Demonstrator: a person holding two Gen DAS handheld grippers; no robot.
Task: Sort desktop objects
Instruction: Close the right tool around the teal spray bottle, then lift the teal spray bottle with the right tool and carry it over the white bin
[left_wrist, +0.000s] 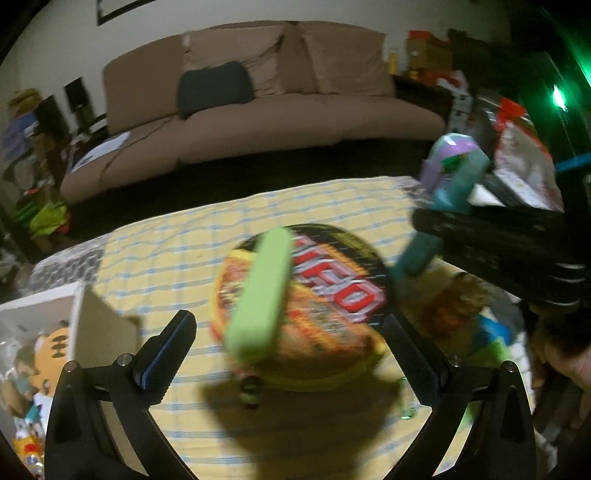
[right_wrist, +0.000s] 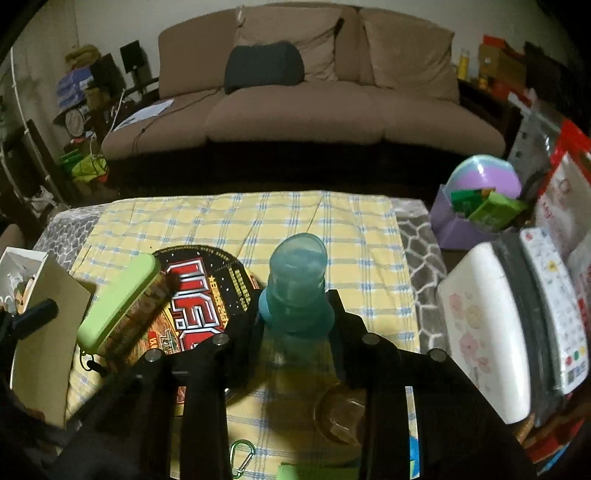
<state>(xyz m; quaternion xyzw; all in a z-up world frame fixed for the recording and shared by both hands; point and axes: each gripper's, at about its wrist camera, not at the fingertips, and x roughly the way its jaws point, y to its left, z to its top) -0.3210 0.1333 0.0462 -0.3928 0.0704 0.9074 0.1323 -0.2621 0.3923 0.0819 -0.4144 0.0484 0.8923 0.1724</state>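
The right gripper (right_wrist: 295, 306) has its jaws clamped on a teal bottle (right_wrist: 297, 273), lifting it for sorting. The left gripper (left_wrist: 288, 354) hovers, jaws wide, over the green case (left_wrist: 258, 295) resting on the noodle bowl (left_wrist: 332, 295) on the worktop (left_wrist: 166, 251).

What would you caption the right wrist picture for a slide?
Right gripper clamps a teal bottle above the checked cloth, beside the noodle bowl.
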